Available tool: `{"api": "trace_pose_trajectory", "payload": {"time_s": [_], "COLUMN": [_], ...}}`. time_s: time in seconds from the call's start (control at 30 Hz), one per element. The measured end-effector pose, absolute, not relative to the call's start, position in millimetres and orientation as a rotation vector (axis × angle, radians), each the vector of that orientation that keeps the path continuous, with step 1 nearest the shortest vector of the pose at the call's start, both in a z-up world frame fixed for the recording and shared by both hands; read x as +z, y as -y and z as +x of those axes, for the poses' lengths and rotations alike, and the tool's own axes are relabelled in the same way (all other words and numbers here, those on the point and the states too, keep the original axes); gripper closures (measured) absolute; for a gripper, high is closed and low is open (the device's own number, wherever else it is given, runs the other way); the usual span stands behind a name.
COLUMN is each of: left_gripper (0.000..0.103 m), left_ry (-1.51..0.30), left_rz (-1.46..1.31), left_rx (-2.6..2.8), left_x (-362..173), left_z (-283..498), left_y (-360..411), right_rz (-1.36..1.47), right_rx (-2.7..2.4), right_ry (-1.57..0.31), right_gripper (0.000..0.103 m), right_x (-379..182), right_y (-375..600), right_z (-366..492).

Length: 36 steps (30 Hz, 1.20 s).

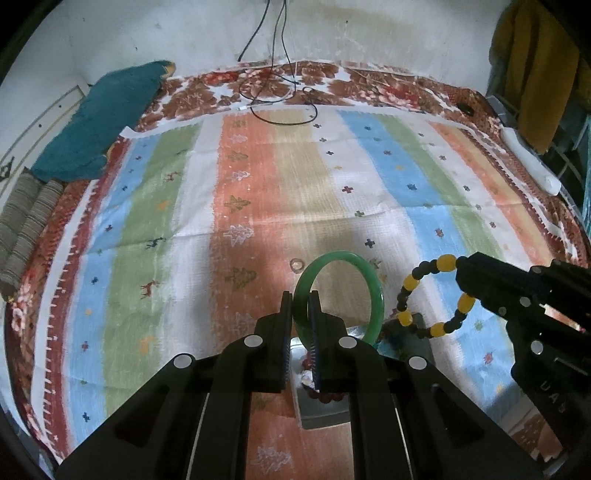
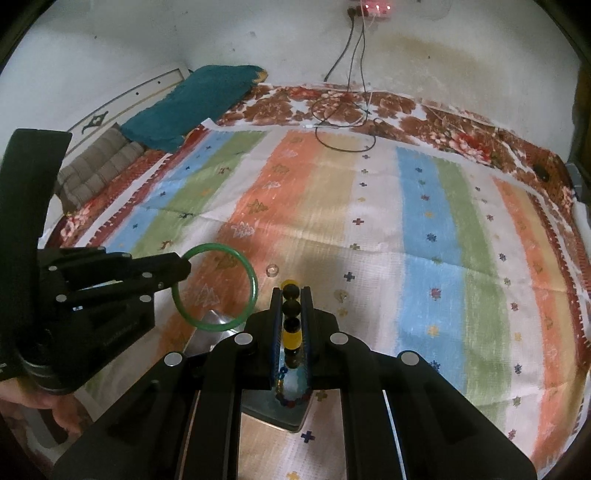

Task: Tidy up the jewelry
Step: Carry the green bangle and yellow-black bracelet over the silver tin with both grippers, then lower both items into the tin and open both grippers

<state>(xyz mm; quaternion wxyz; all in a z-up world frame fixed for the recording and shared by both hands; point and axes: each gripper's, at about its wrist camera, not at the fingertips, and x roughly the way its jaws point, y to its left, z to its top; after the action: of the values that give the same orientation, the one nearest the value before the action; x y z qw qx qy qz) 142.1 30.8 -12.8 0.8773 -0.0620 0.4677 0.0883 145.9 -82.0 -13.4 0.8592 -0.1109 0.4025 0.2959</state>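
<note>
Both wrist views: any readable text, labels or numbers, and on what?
"UAS", as it seems to read, in raised letters on the right gripper body, left wrist view; faint, not certain.
A pale line of print on the left gripper body, right wrist view: too blurred to read.
Red glowing spots on the wall device: no digits can be made out.
Nothing else is legible.

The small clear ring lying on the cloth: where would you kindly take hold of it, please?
Pinch the clear ring across its rim, coming straight down from above: it lies flat on the striped cloth, apart from other jewelry, so only its outer edges offer purchase.
</note>
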Motion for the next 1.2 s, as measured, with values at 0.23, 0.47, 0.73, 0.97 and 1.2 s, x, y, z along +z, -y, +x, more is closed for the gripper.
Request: {"api": "trace_pose_trajectory", "payload": {"time_s": [0.23, 0.47, 0.73, 0.97, 1.2], "left_gripper": [0.095, 0.095, 0.095, 0.095, 0.078], "left_ry": [-0.958, -0.958, -0.955, -0.961, -1.006], "left_rz": [-0.106, -0.102, -0.108, -0.100, -0.102], "left_rx": [0.184, 0.192, 0.187, 0.181, 0.215], "left_x": [-9.0, -11.1, -11.4, -12.0, -20.0], "left_z": [127.9, 117.4, 107.2, 104.0, 111.0], "left_y": [-24.0, -16.1, -14.5, -10.3, -14.7], "right_rz": [-0.228, -0.225, -0.221, -0.223, -0.236], "right_rx": [0.631, 0.621, 0.626, 0.635, 0.605], "right_ry": [-0.841, -0.854, -0.860, -0.864, -0.880], "right_gripper": [0.092, 0.092, 0.092, 0.092, 0.071], "right_x": [-12.6, -18.6, -21.8, -22.6, -25.5], "right_y": [86.3, 91.0, 96.2, 97.3, 97.5], "right_z": [134.8, 125.2, 114.6, 112.3, 117.8]}}
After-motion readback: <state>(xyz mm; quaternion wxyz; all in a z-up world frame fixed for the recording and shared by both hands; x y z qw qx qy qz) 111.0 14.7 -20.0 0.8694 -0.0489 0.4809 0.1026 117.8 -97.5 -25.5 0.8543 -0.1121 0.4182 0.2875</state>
